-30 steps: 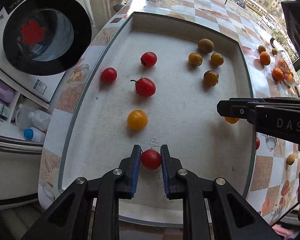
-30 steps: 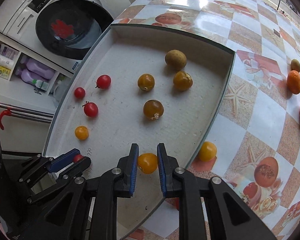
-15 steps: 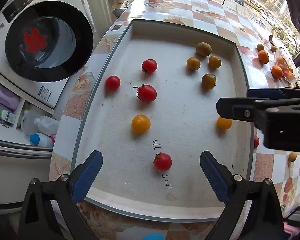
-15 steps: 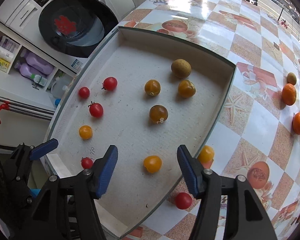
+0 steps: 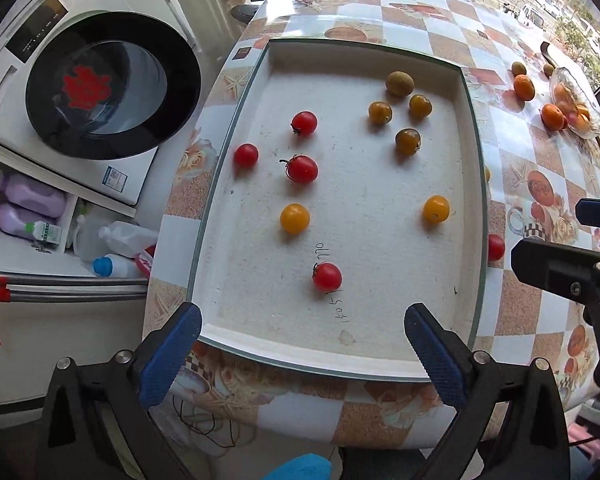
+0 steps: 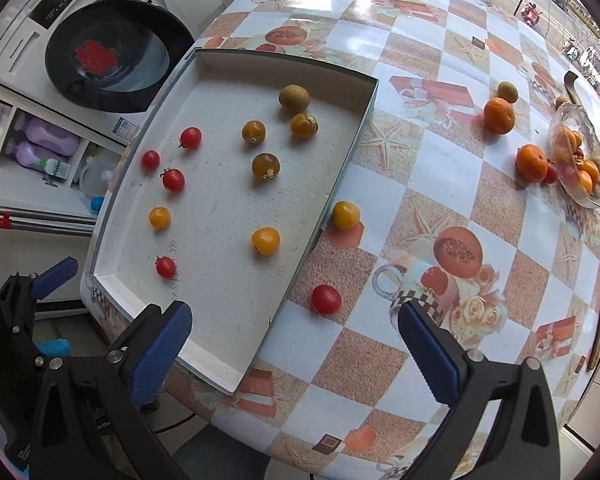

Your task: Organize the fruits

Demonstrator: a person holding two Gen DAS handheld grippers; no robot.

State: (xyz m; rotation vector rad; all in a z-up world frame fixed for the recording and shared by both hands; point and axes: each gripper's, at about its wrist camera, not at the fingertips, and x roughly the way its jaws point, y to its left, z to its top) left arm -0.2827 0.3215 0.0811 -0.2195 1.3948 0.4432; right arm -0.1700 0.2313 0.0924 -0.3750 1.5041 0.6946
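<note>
A white tray [image 5: 470, 152] [image 6: 340, 168] holds several red and yellow cherry tomatoes. A red tomato [image 5: 327, 277] [image 6: 165, 267] lies near its front edge and a yellow tomato [image 5: 436, 209] [image 6: 265, 241] lies near its right side. My left gripper [image 5: 302, 346] is open and empty, back from the tray's front edge. My right gripper [image 6: 294, 342] is open and empty over the tray's near right corner. A red tomato [image 6: 326, 299] and a yellow tomato [image 6: 345, 215] lie on the table just right of the tray.
Oranges [image 6: 499, 115] and a glass dish of fruit [image 6: 580, 160] sit at the table's far right. A washing machine [image 5: 100, 92] and shelves with bottles [image 5: 32, 208] stand left of the table. The chequered tablecloth [image 6: 440, 160] covers the table.
Both grippers have opened and pulled back. The left let go of the red tomato and the right let go of the yellow tomato; both now rest in the tray.
</note>
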